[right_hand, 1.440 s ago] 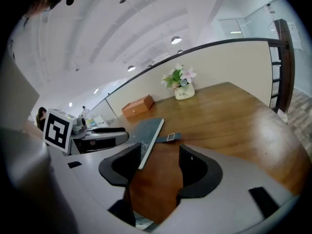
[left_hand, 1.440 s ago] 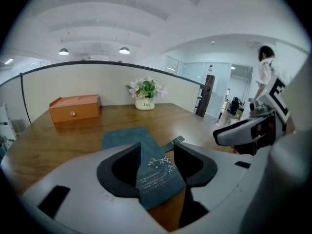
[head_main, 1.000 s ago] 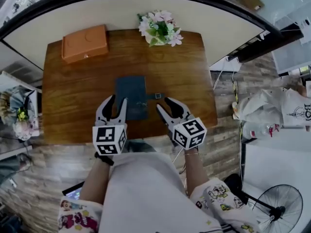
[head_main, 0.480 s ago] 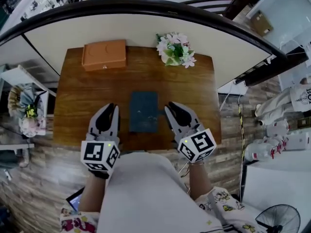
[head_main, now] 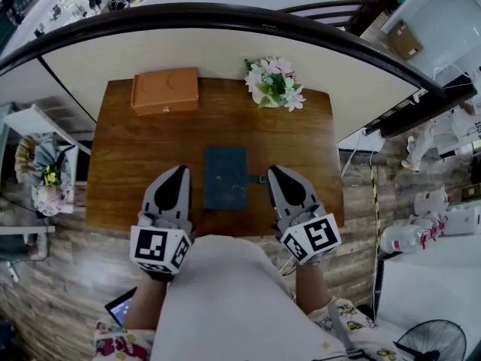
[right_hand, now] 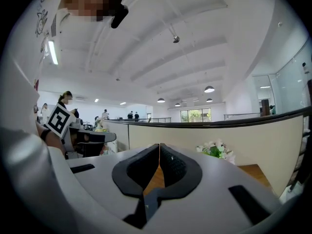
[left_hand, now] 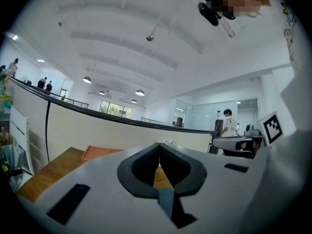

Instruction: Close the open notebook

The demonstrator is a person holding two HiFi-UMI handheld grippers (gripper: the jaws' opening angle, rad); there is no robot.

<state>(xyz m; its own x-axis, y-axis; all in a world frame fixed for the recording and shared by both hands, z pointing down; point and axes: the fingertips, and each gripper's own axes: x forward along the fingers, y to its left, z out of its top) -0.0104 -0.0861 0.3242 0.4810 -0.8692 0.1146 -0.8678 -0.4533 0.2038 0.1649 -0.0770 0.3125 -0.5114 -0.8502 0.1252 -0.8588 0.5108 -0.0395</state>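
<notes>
The dark blue notebook (head_main: pixel 225 177) lies closed and flat on the wooden table (head_main: pixel 143 156), its small strap (head_main: pixel 262 178) sticking out to the right. My left gripper (head_main: pixel 179 171) hovers just left of it and my right gripper (head_main: pixel 273 171) just right of it; neither touches it. Both pairs of jaws have just been closing and now meet with nothing between them. In the left gripper view the left gripper (left_hand: pixel 159 145) points level over the table, and in the right gripper view the right gripper (right_hand: pixel 159 145) does the same. The notebook is hidden in both gripper views.
An orange box (head_main: pixel 165 90) sits at the table's far left corner, also seen as the orange box (left_hand: pixel 100 152). A bunch of flowers (head_main: pixel 274 81) stands at the far right, likewise the flowers (right_hand: pixel 214 151). A curved railing wall (head_main: pixel 225 40) runs behind the table. People stand far off.
Both grippers went from open to shut and lifted up off the table beside the notebook. The notebook has stayed closed where it lay.
</notes>
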